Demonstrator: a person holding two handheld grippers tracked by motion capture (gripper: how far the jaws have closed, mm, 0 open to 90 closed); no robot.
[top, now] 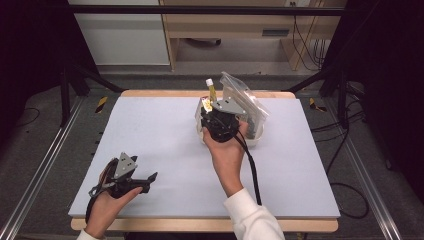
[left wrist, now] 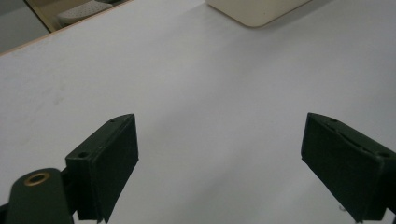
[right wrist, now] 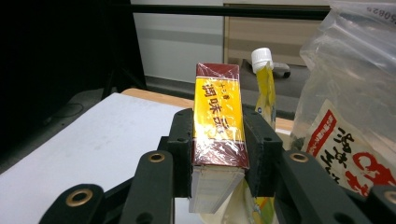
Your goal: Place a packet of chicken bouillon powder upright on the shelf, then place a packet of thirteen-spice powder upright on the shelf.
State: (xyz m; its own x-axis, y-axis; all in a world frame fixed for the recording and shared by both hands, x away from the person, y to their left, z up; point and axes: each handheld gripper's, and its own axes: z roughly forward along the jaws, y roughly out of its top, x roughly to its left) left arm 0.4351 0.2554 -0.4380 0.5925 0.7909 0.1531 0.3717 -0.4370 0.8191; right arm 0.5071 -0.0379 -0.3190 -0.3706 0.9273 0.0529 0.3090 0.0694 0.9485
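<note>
so the right claw (right wrist: 218, 154) is pinching a yellow and maroon box (right wrist: 218, 119), dead center of the right gripper view, held over the cream bin (top: 256, 139) in the upper middle of the high view. A white-capped pouch (right wrist: 264, 88) and a clear plastic bag (right wrist: 355, 93) stand just right of the box. Left claw (left wrist: 219, 163) is spread wide with nothing in it, low over the bare tabletop (top: 165, 145) at lower left
</note>
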